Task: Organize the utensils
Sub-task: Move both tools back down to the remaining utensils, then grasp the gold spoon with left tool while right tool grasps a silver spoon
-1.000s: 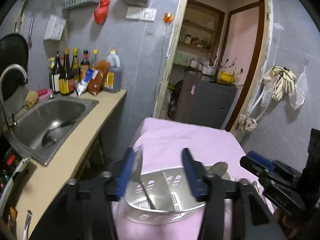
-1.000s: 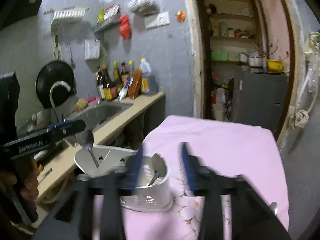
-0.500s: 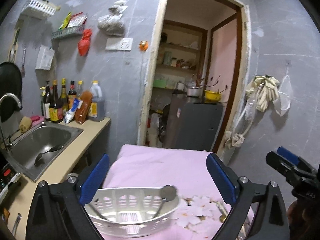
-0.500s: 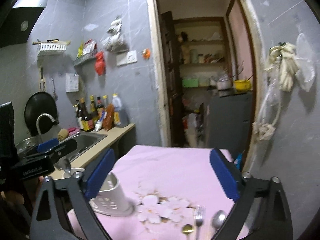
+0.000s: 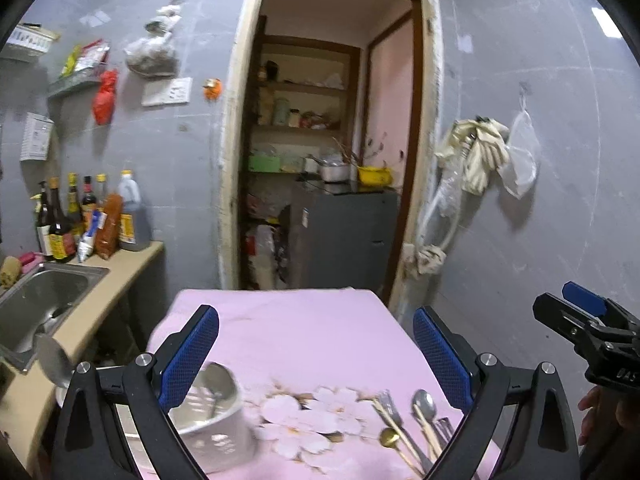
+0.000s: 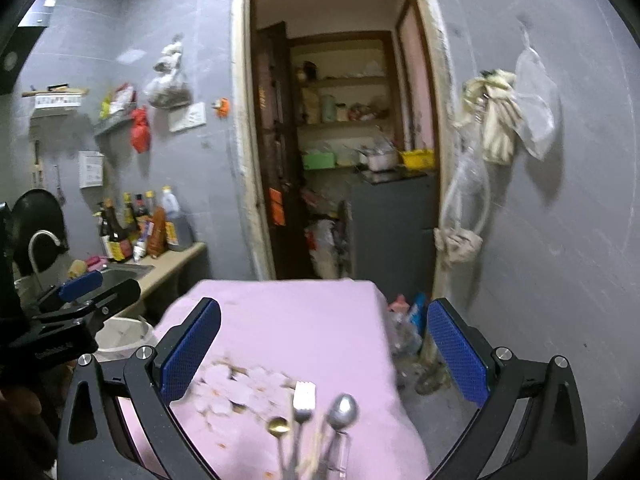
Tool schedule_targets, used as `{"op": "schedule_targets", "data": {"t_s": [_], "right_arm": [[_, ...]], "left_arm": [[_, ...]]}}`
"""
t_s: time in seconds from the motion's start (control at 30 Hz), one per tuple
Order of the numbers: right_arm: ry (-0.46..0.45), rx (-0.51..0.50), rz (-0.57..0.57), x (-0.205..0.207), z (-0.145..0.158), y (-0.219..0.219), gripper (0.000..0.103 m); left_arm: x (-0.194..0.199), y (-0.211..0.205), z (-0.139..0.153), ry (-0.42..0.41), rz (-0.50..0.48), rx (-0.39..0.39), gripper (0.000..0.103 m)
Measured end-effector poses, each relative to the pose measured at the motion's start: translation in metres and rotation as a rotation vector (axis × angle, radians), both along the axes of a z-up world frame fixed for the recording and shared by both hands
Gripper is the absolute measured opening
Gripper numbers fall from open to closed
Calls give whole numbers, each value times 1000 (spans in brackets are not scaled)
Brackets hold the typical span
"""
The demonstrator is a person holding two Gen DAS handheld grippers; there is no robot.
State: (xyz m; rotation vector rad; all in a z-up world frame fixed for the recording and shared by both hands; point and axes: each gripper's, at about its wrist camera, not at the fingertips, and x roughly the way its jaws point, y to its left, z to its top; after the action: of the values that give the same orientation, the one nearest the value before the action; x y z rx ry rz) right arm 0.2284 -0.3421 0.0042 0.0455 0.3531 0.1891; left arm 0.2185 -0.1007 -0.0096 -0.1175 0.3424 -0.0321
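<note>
A white slotted utensil basket (image 5: pixel 212 420) stands at the near left of the pink-clothed table (image 5: pixel 296 332), with utensils inside and a spoon bowl (image 5: pixel 50 360) at its left rim. Loose utensils lie at the near right: a fork (image 6: pixel 303 398), a silver spoon (image 6: pixel 343 409), a small gold spoon (image 6: pixel 279 426) and chopsticks (image 5: pixel 400 436). My left gripper (image 5: pixel 316 354) is open and empty above the table, over the basket's right side. My right gripper (image 6: pixel 322 352) is open and empty above the loose utensils. The basket's top shows in the right wrist view (image 6: pixel 122 330).
A counter with a steel sink (image 5: pixel 36 300) and sauce bottles (image 5: pixel 92 220) runs along the left. A doorway (image 5: pixel 324 168) to a pantry with a grey cabinet lies behind the table. Cloths hang on the right wall (image 5: pixel 480 160). Clutter lies on the floor right of the table (image 6: pixel 408 320).
Both grippers opened wide and pulled up and back from the basket. The views shifted right, bringing the loose utensils at the near right into sight.
</note>
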Motion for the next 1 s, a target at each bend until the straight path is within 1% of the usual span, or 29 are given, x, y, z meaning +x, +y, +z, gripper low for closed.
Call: {"op": "schedule_targets", "data": {"t_s": [0.2, 0.37, 0.57, 0.63, 0.77, 0.83, 0.87, 0.9, 0.93, 0.97, 1.0], "right_arm": [[83, -2, -47, 15, -35, -35, 102], [168, 4, -49, 37, -70, -55, 102], [281, 6, 31, 65, -118, -61, 102], [326, 4, 68, 75, -135, -58, 102], [394, 19, 149, 88, -166, -50, 100], [426, 30, 190, 96, -178, -46, 90], [448, 34, 211, 100, -186, -43, 79], [467, 41, 226, 105, -192, -41, 72], [480, 46, 236, 109, -197, -41, 70], [497, 50, 252, 114, -202, -39, 67], [510, 49, 267, 118, -206, -37, 61]], "left_arm": [[17, -30, -23, 59, -48, 8, 98], [32, -48, -53, 137, -70, 4, 98], [47, -57, -95, 270, -75, -45, 98], [49, -57, -109, 308, -61, -70, 98], [54, -55, -129, 369, -46, -95, 97], [58, -52, -138, 405, -49, -119, 89], [61, -51, -144, 433, -55, -138, 86], [64, -49, -148, 456, -66, -159, 82], [65, -48, -151, 467, -72, -169, 77], [68, -49, -155, 482, -83, -185, 75], [69, -50, -157, 493, -95, -196, 71]]}}
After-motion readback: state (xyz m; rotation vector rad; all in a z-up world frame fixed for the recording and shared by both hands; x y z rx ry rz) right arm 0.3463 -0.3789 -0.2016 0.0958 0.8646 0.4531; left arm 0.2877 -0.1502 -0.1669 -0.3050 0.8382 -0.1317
